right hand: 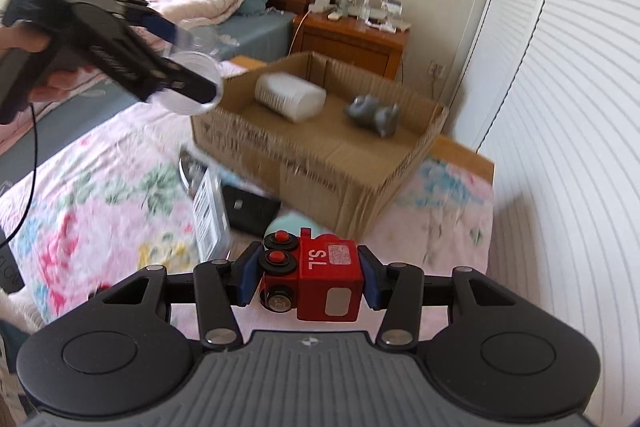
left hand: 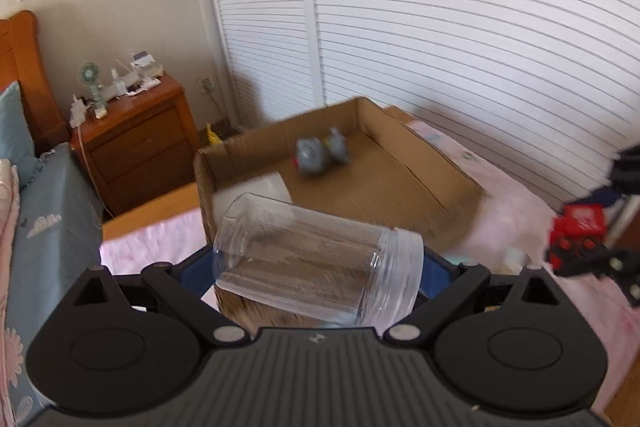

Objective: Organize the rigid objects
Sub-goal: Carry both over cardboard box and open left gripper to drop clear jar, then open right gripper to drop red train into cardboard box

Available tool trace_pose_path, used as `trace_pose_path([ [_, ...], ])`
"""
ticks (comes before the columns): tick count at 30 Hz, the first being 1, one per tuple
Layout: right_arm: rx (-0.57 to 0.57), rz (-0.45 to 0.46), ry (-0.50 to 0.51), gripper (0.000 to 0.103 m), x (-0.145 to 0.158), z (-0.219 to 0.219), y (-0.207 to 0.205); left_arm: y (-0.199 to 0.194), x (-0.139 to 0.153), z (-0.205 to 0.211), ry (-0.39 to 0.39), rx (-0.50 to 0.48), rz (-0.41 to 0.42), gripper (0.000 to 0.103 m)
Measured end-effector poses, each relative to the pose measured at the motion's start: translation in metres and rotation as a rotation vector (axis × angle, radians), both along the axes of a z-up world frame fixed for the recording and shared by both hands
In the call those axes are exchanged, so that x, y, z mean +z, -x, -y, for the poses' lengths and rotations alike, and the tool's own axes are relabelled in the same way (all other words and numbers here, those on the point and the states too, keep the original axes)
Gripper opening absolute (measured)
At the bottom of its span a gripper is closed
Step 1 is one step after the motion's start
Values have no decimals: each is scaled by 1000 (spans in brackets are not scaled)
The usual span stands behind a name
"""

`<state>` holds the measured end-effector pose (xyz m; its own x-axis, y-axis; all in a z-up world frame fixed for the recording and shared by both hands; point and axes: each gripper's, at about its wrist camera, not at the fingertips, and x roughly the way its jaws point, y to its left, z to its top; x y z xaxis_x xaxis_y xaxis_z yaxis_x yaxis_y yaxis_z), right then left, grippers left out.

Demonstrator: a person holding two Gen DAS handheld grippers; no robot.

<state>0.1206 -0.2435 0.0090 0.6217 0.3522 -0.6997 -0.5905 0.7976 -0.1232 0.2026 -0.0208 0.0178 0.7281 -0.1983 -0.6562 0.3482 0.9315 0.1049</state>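
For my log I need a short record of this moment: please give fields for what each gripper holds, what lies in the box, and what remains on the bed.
left gripper: shut on clear plastic jar
right gripper: shut on red toy train
cardboard box: white container, grey toy
on bed: black flat item, white packet

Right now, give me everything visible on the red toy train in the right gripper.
The red toy train is a small blocky locomotive, glossy as painted wood or plastic. White "S.L" lettering and a pinkish sticker sit on top, a pale panel on the near face, black wheels with red and silver hubs at its left. It lies sideways, clamped between the blue-padded jaws of the right gripper, held above the floral bedspread, short of the cardboard box.
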Motion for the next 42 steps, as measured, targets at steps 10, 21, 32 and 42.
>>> trace_pose_path([
  [10, 1, 28, -24, 54, 16, -16, -19, -40, -26, -1, 4, 108, -7, 99],
  [21, -5, 16, -34, 54, 27, -28, -43, 38, -43, -30, 110, 120, -1, 99],
  [32, -32, 3, 8, 54, 34, -63, -122, 91, -52, -47, 109, 195, 15, 99],
  [42, -163, -6, 36, 99, 22, -86, -191, 105, -56, -67, 138, 272, 1, 99],
])
